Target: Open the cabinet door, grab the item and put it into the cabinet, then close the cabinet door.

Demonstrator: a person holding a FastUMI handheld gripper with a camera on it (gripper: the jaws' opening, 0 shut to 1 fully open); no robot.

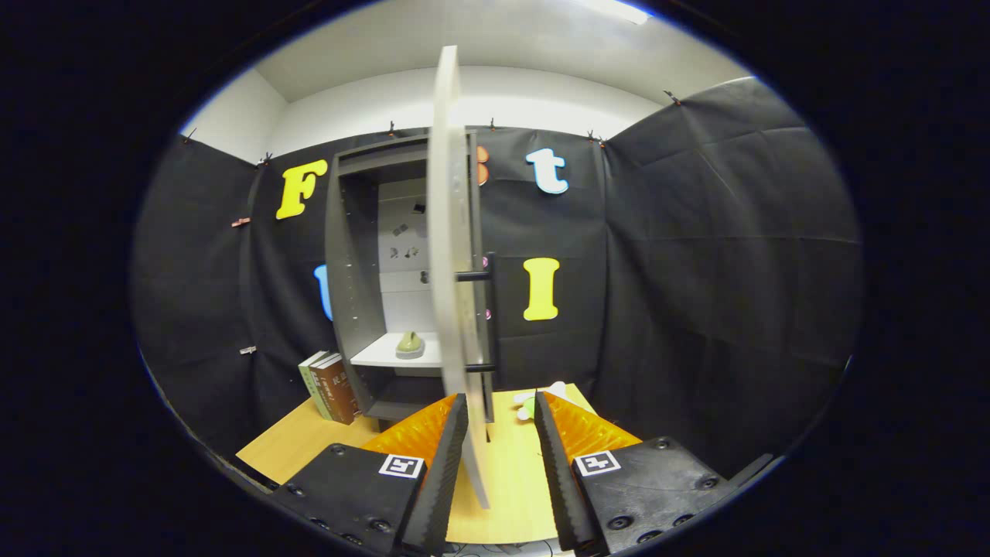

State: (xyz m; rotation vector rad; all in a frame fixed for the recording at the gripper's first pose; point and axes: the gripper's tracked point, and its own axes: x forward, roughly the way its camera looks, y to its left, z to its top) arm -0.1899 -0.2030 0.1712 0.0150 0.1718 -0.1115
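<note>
From my feed I see one grey cabinet (pixel 352 271) standing on the wooden table (pixel 510 464) against the booth wall. Its single pale door (pixel 452 255) is swung out edge-on toward me and hides the right part of the interior; one black bar handle (pixel 489 309) sits on its far face. Two books (pixel 331 387) lean upright just beside the cabinet's left wall. One green item (pixel 410 344) rests on the white shelf (pixel 387 354) inside, partly cut off by the door. Beyond the right finger lies something small and white with a bit of green (pixel 537 402), possibly a toy; I can't make it out. The gripper (pixel 500 406) points level at the cabinet, fingers apart, the door's lower edge passing between them, nearer the left finger; I can't tell whether it touches.
</note>
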